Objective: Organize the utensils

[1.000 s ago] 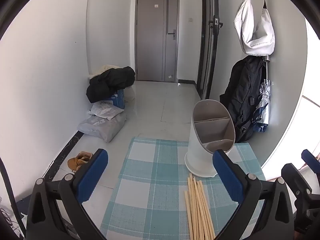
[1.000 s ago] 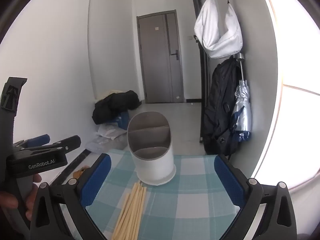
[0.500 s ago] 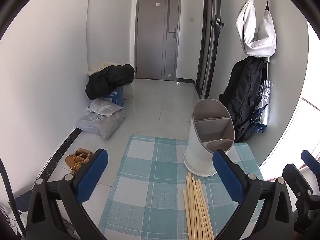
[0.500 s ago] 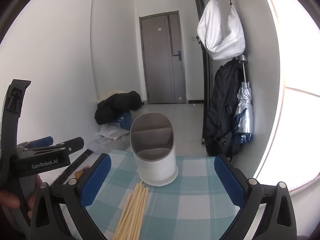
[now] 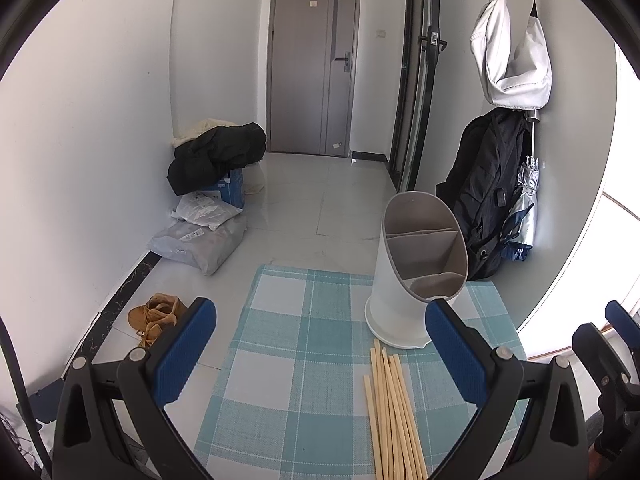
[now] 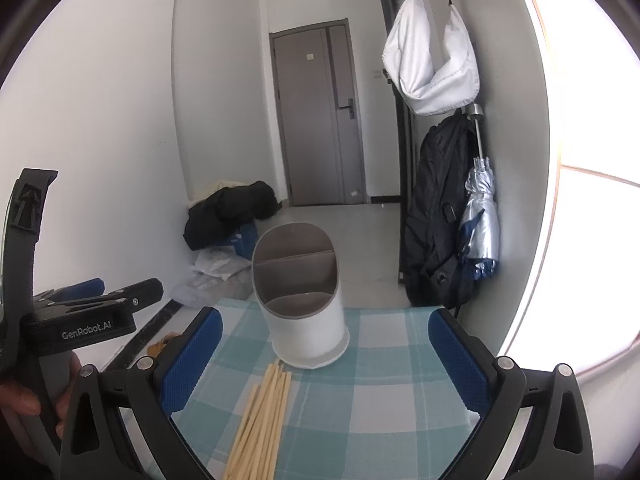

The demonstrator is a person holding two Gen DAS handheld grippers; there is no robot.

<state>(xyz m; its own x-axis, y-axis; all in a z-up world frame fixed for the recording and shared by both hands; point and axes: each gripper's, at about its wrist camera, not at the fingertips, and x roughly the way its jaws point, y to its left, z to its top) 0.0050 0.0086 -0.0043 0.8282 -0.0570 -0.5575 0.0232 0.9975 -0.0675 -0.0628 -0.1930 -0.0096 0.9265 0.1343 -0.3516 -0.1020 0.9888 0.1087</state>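
Note:
A white utensil holder with grey divided compartments stands upright at the far side of a teal checked mat. Its compartments look empty. A bundle of several wooden chopsticks lies flat on the mat just in front of it. My left gripper hovers open over the mat, left of the chopsticks, holding nothing. My right gripper is open too, above the chopsticks and facing the holder. The left gripper's body shows at the left of the right wrist view, held by a hand.
The mat lies on a small table by the right wall, where a black backpack, a silver umbrella and a white bag hang. On the floor beyond are a dark jacket pile, grey parcels and tan shoes.
Both grippers have drifted slightly, so the holder and chopsticks sit a little lower and nearer in the views. Both stay open and nothing on the mat has moved.

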